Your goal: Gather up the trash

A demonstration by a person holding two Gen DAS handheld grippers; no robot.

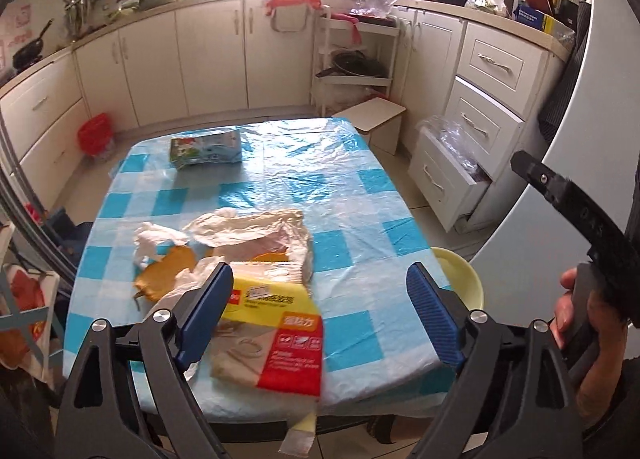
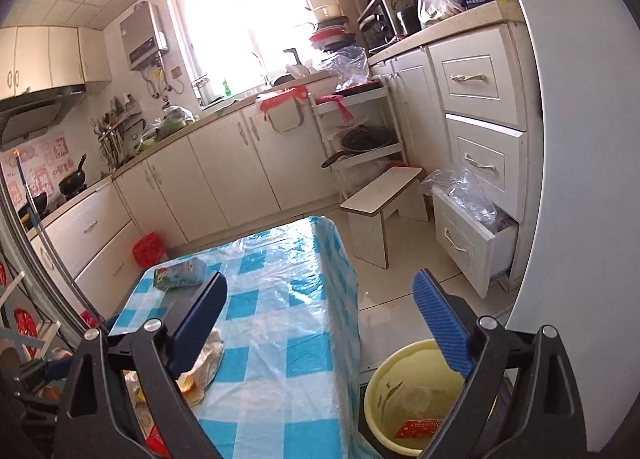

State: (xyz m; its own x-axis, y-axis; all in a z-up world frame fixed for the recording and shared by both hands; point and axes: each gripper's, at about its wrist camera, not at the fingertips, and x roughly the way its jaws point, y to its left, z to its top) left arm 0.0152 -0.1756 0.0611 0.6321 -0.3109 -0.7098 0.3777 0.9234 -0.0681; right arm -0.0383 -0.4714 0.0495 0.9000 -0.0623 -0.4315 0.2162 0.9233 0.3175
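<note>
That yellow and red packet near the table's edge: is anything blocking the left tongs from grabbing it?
Nothing visible does. The yellow and red packet lies on top of the trash pile, directly below the open left tongs. Crumpled white paper and a plastic bag sit behind it, not over it.

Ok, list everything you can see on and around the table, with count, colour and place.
table: one, blue-and-white checked cover, centre
yellow-red packet: one, near table edge
crumpled wrappers: several, white, by the packet
orange scrap: one, left of the packet
green carton: one, far end of table
basin: one, pale yellow, beside table, trash inside
stool: one, white, on floor
left gripper: open
right gripper: open
hand: one, on the right gripper's handle
</note>
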